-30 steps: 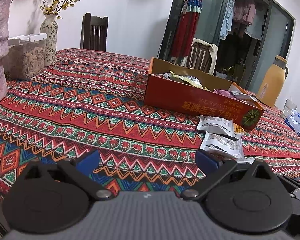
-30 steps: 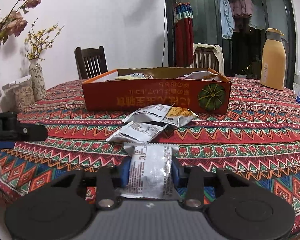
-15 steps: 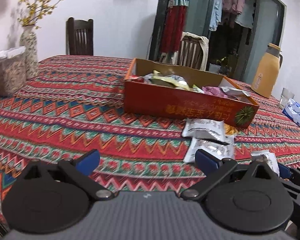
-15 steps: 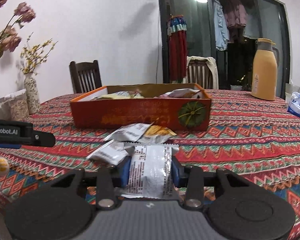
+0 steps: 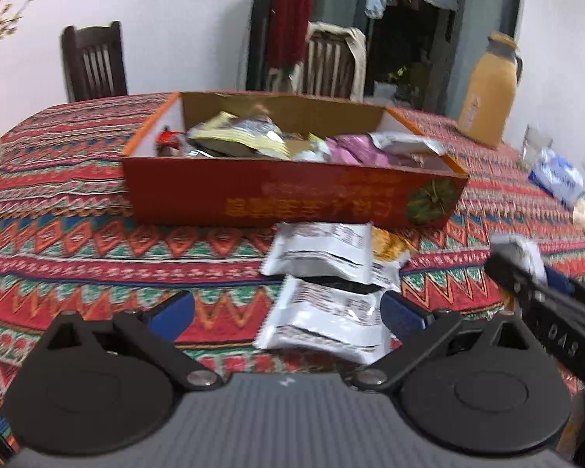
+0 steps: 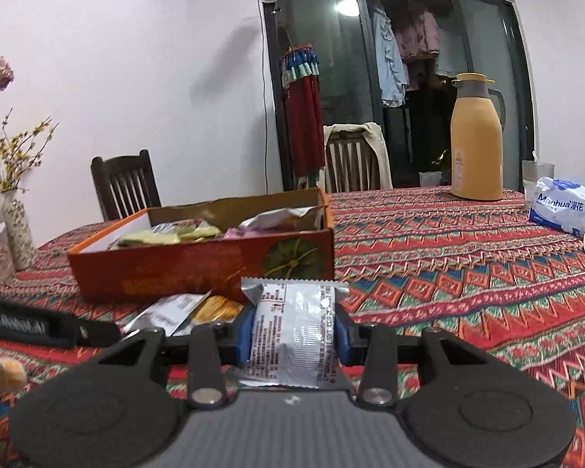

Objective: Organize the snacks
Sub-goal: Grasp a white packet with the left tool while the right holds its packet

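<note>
An orange cardboard box [image 5: 292, 195] holds several snack packets; it also shows in the right wrist view [image 6: 199, 269]. My left gripper [image 5: 286, 314] is open, low over the table, with a silver packet [image 5: 327, 319] lying between its blue fingertips. A second silver packet [image 5: 323, 251] and an orange packet [image 5: 388, 243] lie between it and the box. My right gripper [image 6: 294, 331] is shut on a silver snack packet [image 6: 294, 327], held above the table in front of the box's right end.
A patterned tablecloth [image 6: 448, 257] covers the table. A yellow thermos [image 6: 475, 140], a glass [image 6: 536, 175] and a tissue pack [image 6: 561, 204] stand at the back right. A vase [image 6: 17, 230] stands at the left. Chairs [image 6: 124, 183] stand behind the table.
My left gripper has moved right and forward, so the loose silver packet now lies between its fingers. My right gripper has risen and shifted right with its packet.
</note>
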### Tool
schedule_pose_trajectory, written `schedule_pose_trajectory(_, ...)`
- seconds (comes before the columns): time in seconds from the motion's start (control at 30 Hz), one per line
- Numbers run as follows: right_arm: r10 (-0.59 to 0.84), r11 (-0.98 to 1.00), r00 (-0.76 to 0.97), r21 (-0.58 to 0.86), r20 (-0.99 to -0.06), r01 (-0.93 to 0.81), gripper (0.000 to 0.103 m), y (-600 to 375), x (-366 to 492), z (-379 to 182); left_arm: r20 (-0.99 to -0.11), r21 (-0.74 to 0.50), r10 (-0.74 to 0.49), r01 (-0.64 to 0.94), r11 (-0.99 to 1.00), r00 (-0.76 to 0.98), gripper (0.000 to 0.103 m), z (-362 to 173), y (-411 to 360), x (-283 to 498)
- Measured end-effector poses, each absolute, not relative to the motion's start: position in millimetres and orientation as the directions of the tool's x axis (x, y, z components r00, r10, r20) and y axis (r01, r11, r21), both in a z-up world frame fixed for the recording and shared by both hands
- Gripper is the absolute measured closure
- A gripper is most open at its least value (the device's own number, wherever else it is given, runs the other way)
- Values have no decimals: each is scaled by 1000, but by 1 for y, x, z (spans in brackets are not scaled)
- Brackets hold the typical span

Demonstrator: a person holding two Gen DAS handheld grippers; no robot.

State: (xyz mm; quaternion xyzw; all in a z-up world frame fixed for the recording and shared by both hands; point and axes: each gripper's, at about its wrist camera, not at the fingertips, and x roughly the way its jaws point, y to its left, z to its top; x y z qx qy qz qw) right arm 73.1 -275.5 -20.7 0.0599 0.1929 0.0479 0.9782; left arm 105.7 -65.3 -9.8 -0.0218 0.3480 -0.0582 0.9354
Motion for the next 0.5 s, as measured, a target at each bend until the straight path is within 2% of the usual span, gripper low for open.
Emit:
schedule_pose_trajectory(0.2,132,983,913,170,-385,-70,63,-288,91,-29,-674,-67,-145,135,989,724,0,-19,-86,121)
schedule_pose_trajectory(0.4,146,979,906,188,-397,-76,63,-287,94,-31,-722,-22,-97,117,993,685,0,-34,-92,139)
schedule_pose_trajectory(0.5,161,977,902,196,-401,-88,63,-288,95,-32,-716,1,-71,102,995,694,0,-39,-91,140)
